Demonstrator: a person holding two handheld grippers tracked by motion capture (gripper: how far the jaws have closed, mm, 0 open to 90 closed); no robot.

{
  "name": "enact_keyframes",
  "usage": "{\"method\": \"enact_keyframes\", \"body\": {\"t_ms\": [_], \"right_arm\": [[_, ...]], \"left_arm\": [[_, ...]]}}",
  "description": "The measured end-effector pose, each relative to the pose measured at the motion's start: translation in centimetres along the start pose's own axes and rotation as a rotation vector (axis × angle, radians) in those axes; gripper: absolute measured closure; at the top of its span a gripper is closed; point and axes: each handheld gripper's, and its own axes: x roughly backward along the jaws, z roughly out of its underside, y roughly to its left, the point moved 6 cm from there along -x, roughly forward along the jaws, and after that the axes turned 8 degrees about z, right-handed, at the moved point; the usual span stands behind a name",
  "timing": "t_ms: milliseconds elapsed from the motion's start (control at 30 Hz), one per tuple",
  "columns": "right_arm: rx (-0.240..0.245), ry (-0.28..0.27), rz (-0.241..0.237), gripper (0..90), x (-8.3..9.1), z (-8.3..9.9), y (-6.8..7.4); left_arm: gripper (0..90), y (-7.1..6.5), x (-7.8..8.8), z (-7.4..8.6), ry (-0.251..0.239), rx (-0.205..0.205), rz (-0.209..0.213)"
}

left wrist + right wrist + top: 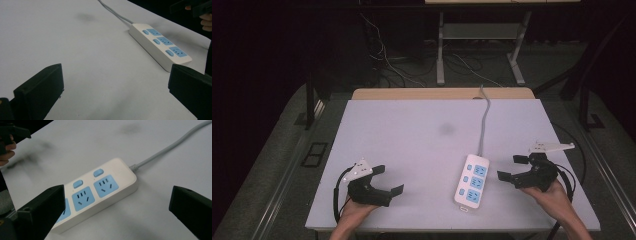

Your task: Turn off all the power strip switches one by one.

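Both black two-jaw tongs stand open and empty: the left gripper [387, 181] well apart from the white plastic power strip with blue sockets [473, 180], the right gripper [512, 168] just beside it on the pale grey table [412, 145].

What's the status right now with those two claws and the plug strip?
Left gripper open, empty, resting apart. Right gripper open, empty, just beside the power strip. Strip flat on the table, untouched, cord trailing away. Nothing in the way.
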Motion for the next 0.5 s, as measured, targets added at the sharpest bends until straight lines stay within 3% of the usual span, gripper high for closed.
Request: {"method": "enact_keyframes", "body": {"t_ms": [233, 500], "right_arm": [[-0.032, -0.017, -0.005, 0.5, -0.2, 2.6, 0.4], [-0.026, -0.027, -0.004, 0.5, 0.0, 3.9, 1.0]], "left_arm": [[0.0, 0.0, -0.1, 0.0, 0.003, 0.0, 0.003], [0.0, 0.0, -0.1, 0.1, 0.008, 0.002, 0.004]]}}
